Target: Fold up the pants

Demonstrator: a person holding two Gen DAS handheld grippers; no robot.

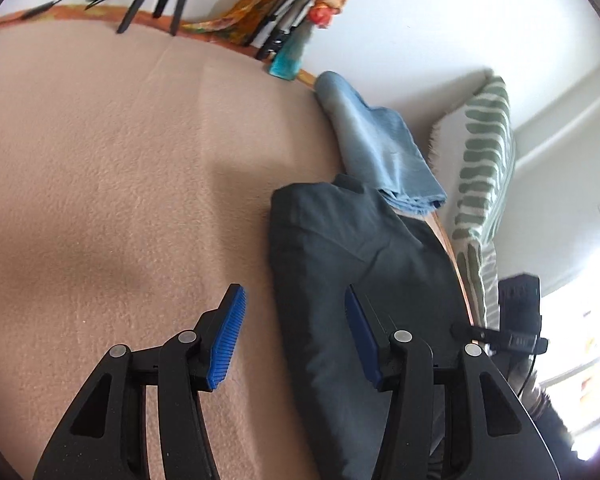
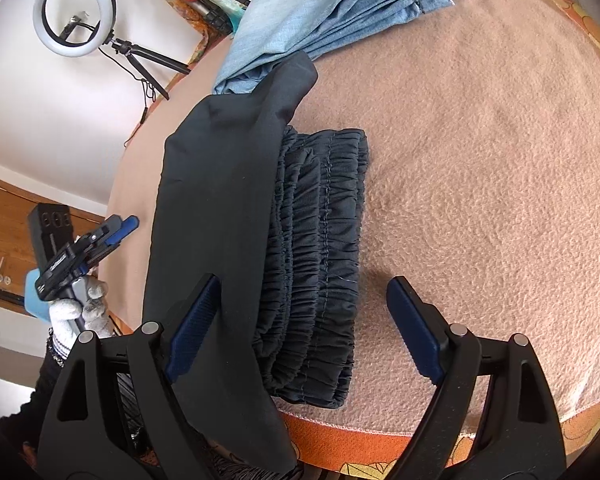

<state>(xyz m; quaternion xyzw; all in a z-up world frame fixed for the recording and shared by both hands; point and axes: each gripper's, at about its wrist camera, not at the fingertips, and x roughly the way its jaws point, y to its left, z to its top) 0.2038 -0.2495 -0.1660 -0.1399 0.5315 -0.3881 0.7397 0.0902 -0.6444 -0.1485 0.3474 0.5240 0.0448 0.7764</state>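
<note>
Left wrist view: the left gripper (image 1: 296, 332) has its fingers (image 1: 228, 340) set partly apart, with nothing pressed between the blue pads. The dark pants (image 1: 360, 264) lie on the pink blanket-covered surface (image 1: 120, 160). Their left edge runs through the gap between the fingers; the right finger stands over the dark cloth, and the left finger stands over bare blanket. Beyond the fingertips, a folded pair of light blue jeans (image 1: 380, 148) rests at the far end of the dark pants, overlapping it. A green-striped cushion (image 1: 484, 168) stands to the right of both garments.

Right wrist view: the right gripper (image 2: 304, 320) has its fingers (image 2: 416, 328) spread wide, holding nothing. The dark pants (image 2: 228, 200) lie folded between and ahead of them, with the gathered elastic waistband (image 2: 320, 248) inside the gap, nearer the left finger. The left finger stands over the smooth dark cloth; the right finger stands over bare surface (image 2: 480, 160). The near end of the pants hangs over the surface edge. The blue jeans (image 2: 320, 12) lie beyond the pants. Far left of the fingers, a gloved hand (image 2: 76, 312) grips the left gripper (image 2: 120, 228). A ring light (image 2: 76, 12) stands behind.
</note>
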